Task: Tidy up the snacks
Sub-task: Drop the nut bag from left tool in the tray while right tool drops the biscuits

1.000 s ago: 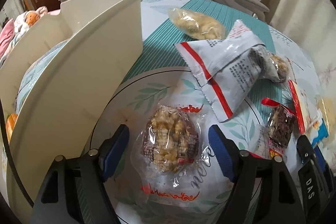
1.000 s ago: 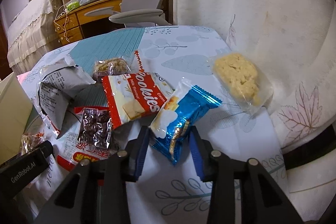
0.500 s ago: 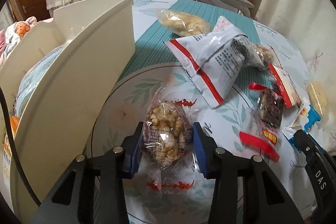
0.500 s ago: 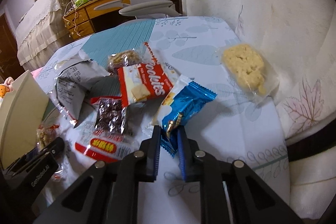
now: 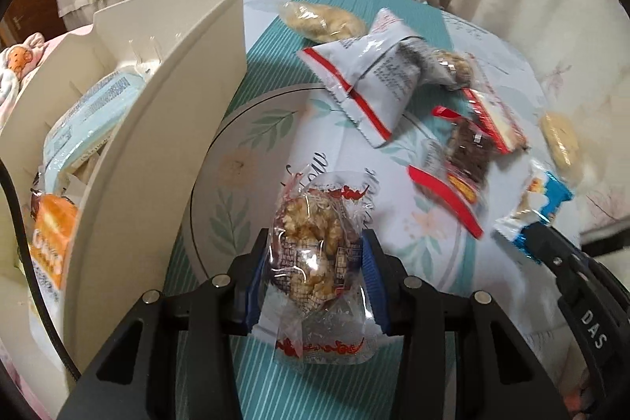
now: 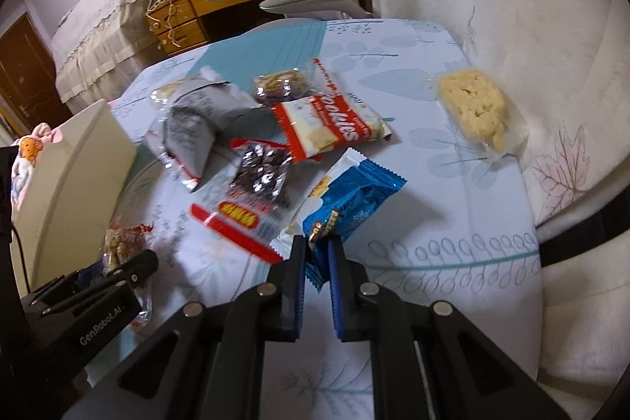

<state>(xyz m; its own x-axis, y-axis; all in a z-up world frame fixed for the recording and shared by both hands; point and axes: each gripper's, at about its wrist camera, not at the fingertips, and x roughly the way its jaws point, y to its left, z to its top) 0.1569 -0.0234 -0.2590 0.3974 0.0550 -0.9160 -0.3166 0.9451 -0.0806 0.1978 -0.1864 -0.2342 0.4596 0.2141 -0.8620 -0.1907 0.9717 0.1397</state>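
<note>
The left gripper (image 5: 315, 272) pinches a clear nut-brittle packet (image 5: 313, 239) between its blue pads, holding it above the table (image 5: 354, 372), near the edge closest to the camera. The right gripper (image 6: 317, 262) is closing on the corner of a blue wafer pack (image 6: 350, 199), which sits between its pads near the table's right side. This looks like the pick-up step, both snacks gripped. A cream bin (image 5: 157, 128) stands at the table's left edge, already holding packets. Next, each snack likely needs carrying over the bin wall and releasing inside.
</note>
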